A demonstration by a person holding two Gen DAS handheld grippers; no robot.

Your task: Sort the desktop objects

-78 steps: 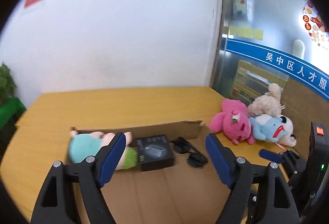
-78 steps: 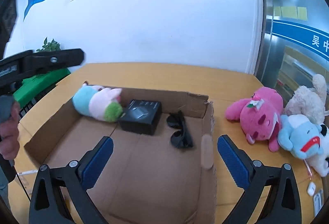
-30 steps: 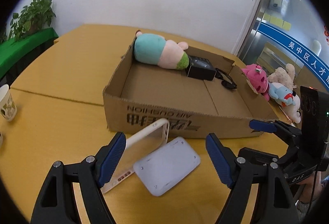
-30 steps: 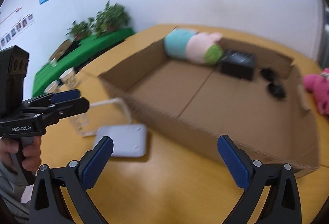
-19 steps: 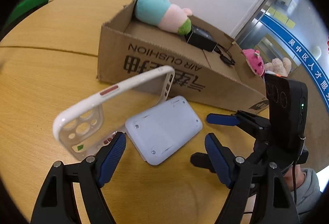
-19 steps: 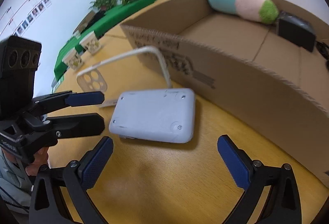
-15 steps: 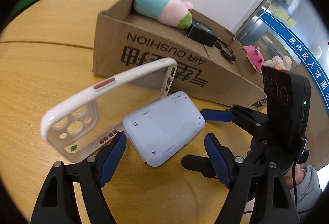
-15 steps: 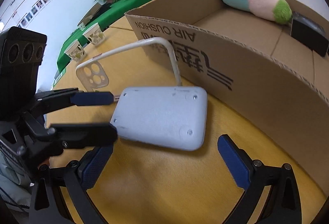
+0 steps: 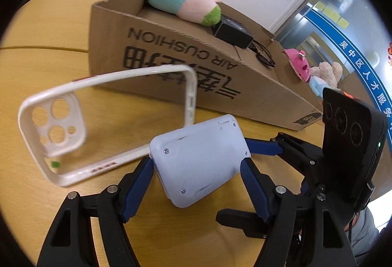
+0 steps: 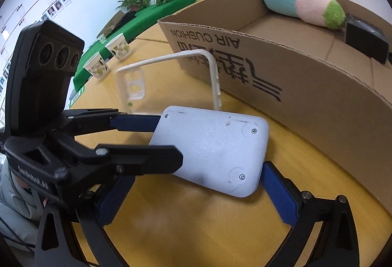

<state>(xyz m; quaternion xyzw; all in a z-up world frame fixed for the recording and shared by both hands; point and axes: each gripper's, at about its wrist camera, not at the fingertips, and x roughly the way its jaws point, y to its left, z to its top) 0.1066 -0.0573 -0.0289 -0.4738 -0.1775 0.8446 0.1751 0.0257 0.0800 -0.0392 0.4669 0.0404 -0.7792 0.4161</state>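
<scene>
The white device (image 9: 199,164) in your left wrist view is a flat, rounded-corner plastic block lying underside up on the tabletop (image 9: 49,26), with small screws at its corners and a few dark scuffs. It sits between your left tongs (image 9: 196,169), whose blue pads flank its two sides; their jaws have just been closing around it, and you cannot tell whether the pads press it yet. A clear phone case (image 9: 105,124) with a white rim leans tilted against its far edge, just before the cardboard box (image 9: 220,85) holding a plush toy (image 9: 183,2). In your right wrist view, the same device (image 10: 213,146) lies in front of the box wall (image 10: 306,85), and your right tongs (image 10: 196,196) stand spread wide around its near end, one blue pad (image 10: 281,196) just beside its corner.
</scene>
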